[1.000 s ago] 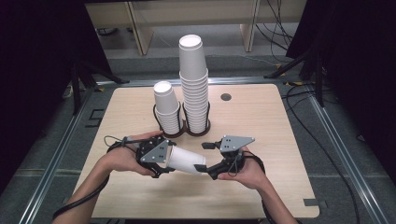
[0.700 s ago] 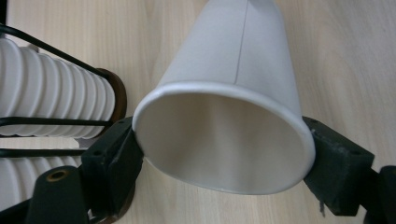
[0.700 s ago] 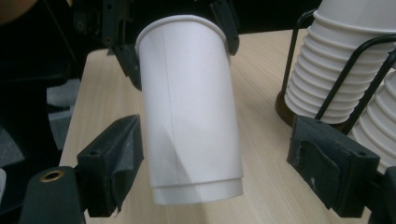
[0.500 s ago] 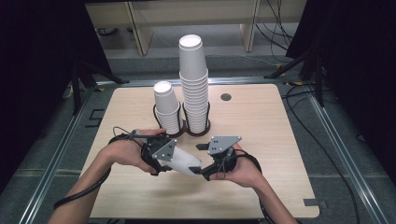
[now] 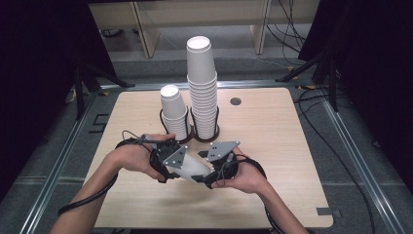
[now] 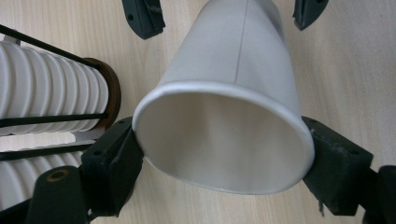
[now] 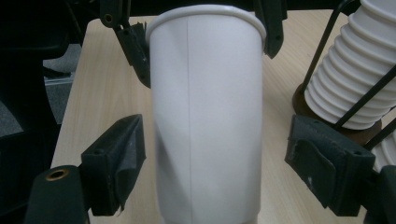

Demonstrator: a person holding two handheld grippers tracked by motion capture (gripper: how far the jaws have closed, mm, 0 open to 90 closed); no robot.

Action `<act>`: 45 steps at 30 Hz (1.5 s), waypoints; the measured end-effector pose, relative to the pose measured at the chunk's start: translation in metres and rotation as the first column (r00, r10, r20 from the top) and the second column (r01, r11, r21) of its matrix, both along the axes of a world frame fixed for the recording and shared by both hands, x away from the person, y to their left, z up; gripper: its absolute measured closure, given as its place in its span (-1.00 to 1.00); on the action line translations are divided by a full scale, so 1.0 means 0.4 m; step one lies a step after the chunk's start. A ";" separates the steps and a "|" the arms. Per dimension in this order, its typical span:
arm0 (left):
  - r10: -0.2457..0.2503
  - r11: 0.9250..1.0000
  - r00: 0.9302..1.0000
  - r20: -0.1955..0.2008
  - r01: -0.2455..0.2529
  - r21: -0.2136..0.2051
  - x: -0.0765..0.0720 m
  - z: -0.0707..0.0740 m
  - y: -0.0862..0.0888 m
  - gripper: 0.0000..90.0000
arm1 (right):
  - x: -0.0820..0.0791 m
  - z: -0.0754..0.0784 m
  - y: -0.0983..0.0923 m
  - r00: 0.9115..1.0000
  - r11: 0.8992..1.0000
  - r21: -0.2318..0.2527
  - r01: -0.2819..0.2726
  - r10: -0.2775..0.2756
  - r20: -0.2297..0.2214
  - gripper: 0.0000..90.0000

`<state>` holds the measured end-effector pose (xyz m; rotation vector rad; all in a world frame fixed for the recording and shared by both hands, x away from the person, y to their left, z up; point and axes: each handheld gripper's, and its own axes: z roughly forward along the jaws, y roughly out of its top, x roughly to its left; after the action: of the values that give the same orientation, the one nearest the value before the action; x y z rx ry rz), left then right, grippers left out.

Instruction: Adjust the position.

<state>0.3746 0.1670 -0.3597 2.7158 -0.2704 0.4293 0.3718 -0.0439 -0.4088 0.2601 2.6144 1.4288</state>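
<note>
Cup point(image 5: 191, 167) on its side, near edge of surface point(image 5: 272, 146). Left fingers point(image 6: 112, 158) clamped on its rim; right fingers point(image 7: 116, 168) spread apart, not touching.

Wood table point(image 5: 272, 136) w/ two-slot cup holder point(image 5: 195, 134), stacked cups point(image 5: 202, 92).

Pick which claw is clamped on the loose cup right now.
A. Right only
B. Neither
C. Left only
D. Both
C. In the left gripper view the left claw presses both sides of the cup at its rim; in the right gripper view the right claw straddles the cup with gaps on both sides.
</note>
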 end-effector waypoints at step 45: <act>-0.017 1.000 1.000 -0.007 0.017 0.000 -0.001 -0.004 -0.016 -0.56 | 0.006 -0.047 0.046 0.997 0.996 -0.094 -0.009 0.002 -0.073 -0.46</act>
<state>0.3742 0.1606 -0.3612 2.7125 -0.2915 0.4150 0.3742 -0.0256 -0.4277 0.2985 2.7332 1.3172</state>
